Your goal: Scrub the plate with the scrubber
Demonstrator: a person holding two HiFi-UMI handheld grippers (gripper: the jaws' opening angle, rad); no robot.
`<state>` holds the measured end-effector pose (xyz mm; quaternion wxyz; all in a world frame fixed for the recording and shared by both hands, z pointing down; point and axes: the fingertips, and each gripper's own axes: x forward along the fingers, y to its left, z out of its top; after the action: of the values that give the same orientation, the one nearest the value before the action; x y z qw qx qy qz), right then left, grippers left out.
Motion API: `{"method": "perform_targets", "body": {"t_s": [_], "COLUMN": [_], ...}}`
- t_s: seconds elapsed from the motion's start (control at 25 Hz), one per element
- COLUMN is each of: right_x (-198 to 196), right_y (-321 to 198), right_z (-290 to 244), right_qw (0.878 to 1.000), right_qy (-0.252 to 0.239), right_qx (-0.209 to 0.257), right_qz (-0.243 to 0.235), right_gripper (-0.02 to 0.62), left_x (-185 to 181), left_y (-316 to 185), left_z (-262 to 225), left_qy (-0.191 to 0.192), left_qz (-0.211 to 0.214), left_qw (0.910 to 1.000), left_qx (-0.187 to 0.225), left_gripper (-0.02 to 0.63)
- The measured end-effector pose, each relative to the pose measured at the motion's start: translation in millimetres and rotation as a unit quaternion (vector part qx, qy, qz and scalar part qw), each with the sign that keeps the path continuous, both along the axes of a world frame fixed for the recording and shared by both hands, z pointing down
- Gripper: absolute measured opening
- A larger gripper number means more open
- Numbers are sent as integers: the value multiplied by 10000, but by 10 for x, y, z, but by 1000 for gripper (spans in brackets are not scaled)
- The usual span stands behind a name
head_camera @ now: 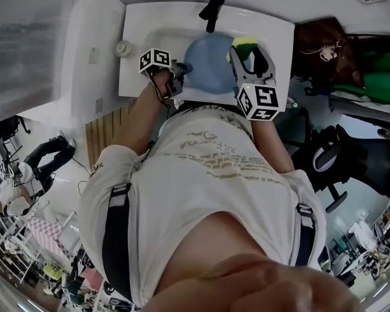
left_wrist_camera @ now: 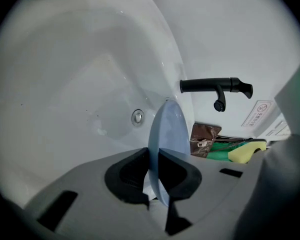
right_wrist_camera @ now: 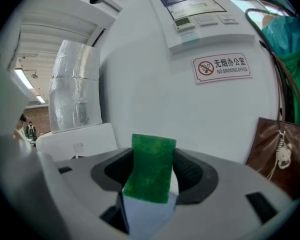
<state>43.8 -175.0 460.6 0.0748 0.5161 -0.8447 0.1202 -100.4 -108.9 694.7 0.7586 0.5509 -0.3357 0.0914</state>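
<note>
A pale blue plate [head_camera: 211, 62] is held over the white sink [head_camera: 140, 51]. My left gripper [head_camera: 180, 77] is shut on its left rim. In the left gripper view the plate [left_wrist_camera: 166, 139] stands edge-on between the two dark pads, above the basin. My right gripper [head_camera: 246, 60] sits at the plate's right side, shut on the scrubber [head_camera: 244, 44], a sponge with a yellow body and a green face. In the right gripper view the scrubber [right_wrist_camera: 150, 169] stands upright between the pads, green face toward the camera. From the left gripper view the scrubber [left_wrist_camera: 242, 153] shows to the right of the plate.
A black faucet [head_camera: 212, 10] stands at the sink's back edge, its spout [left_wrist_camera: 215, 87] over the basin. The drain [left_wrist_camera: 137, 116] lies in the basin floor. A small round item [head_camera: 123, 47] rests on the left rim. A brown bag [head_camera: 322, 51] and green cloth [head_camera: 377, 70] hang at right.
</note>
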Motion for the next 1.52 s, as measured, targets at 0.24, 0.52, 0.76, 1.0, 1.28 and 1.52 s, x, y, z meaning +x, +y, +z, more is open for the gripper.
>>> {"method": "perform_targets", "body": {"t_s": [0.24, 0.52, 0.76, 1.0, 1.28, 1.52], "right_x": [132, 318, 489, 713, 864, 944], "right_y": [44, 36, 46, -25, 7, -49], "right_z": [10, 67, 67, 126, 449, 655], "right_qw": [9998, 9987, 9971, 9933, 9832, 9707], "right_qy": [11, 89, 191, 379, 984, 1238], "right_qx": [-14, -134, -176, -386, -1025, -1537], "right_qz": [175, 486, 719, 1017, 1146, 1368], "right_gripper": [247, 247, 249, 249, 249, 249], "left_x": [271, 562, 738, 714, 662, 702], "left_y": [-38, -91, -176, -220, -217, -213], "left_z": [-259, -602, -959, -1080, -1091, -1226], "left_qy": [125, 334, 303, -66, -219, -155], "left_qz": [366, 617, 891, 1035, 988, 1100], "left_qw": [9985, 9925, 9792, 9716, 9694, 9633], "left_qx": [394, 1001, 1795, 2127, 2236, 2442], "left_gripper": [54, 54, 49, 49, 51, 51]}}
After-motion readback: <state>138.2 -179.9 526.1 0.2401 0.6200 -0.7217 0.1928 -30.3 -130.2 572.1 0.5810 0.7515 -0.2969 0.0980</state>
